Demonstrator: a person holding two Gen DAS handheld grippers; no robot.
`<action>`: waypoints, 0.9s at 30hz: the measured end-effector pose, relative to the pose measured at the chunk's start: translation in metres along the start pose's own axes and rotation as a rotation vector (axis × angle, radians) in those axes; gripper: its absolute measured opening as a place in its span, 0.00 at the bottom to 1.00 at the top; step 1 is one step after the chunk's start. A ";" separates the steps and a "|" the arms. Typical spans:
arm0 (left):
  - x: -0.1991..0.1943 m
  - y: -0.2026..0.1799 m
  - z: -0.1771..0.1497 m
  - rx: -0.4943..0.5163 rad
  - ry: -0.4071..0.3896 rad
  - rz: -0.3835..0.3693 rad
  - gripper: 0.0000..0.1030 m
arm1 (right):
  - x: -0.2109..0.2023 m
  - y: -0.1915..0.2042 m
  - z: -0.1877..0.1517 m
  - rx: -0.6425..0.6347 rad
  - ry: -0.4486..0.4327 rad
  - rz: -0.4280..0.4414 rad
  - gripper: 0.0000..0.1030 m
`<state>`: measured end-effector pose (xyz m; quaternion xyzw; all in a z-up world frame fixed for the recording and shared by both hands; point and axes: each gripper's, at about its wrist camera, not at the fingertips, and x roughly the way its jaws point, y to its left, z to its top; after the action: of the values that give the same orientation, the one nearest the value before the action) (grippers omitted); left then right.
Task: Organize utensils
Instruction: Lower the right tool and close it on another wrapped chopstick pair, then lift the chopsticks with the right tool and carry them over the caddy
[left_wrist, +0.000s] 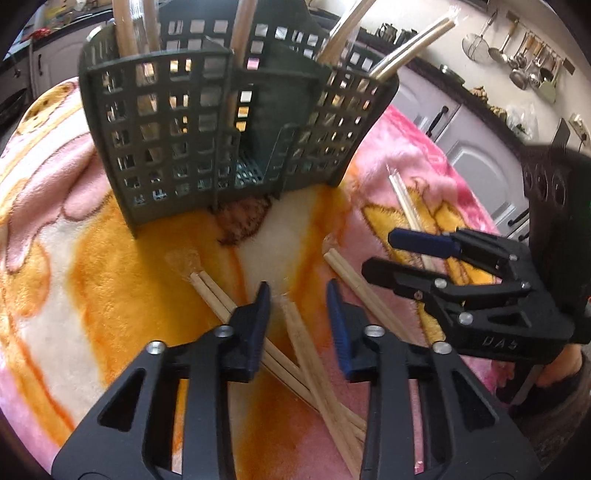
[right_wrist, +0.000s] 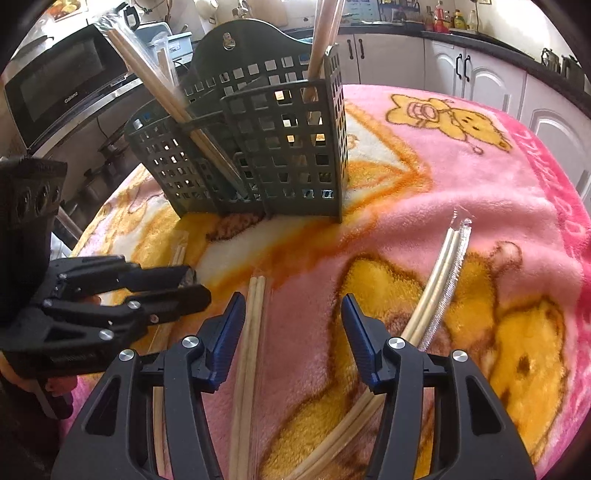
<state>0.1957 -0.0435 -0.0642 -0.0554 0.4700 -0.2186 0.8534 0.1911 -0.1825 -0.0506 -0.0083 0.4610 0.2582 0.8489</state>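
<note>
Basically: left gripper (left_wrist: 299, 291) part open, straddling crossed wrapped chopsticks (left_wrist: 314, 369) at lower centre, pads not touching. Right gripper (right_wrist: 293, 306) open over another pair (right_wrist: 251, 332), bottom centre. Risk: snagging two overlapping pairs, or slipping on wrap. Slotted holder (left_wrist: 177, 147) upper left.

One dark green slotted caddy (left_wrist: 173, 125) is counted, divided into three front compartments. Four wrapped chopstick pairs are seen standing in it: one at far left (left_wrist: 127, 26), one near the middle (left_wrist: 242, 29), two at right (left_wrist: 347, 33). Four further pairs are counted lying on the blanket (right_wrist: 480, 177): three in the left wrist view (left_wrist: 210, 291) (left_wrist: 310, 373) (left_wrist: 354, 277), one more (right_wrist: 439, 273) in the right wrist view. Two tongs are present, left tongs (left_wrist: 299, 295) and right tongs (right_wrist: 293, 306).
</note>
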 end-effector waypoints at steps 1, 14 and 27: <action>0.002 0.001 0.000 -0.001 0.002 0.001 0.12 | 0.002 0.000 0.002 -0.003 0.002 0.005 0.49; -0.021 0.033 0.002 -0.106 -0.062 -0.045 0.06 | 0.032 0.003 0.029 0.004 0.059 0.095 0.22; -0.073 0.039 0.015 -0.140 -0.212 -0.045 0.06 | -0.006 0.018 0.032 -0.026 -0.044 0.105 0.04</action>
<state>0.1873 0.0208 -0.0111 -0.1479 0.3899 -0.1971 0.8872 0.2050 -0.1611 -0.0235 0.0106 0.4386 0.3087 0.8439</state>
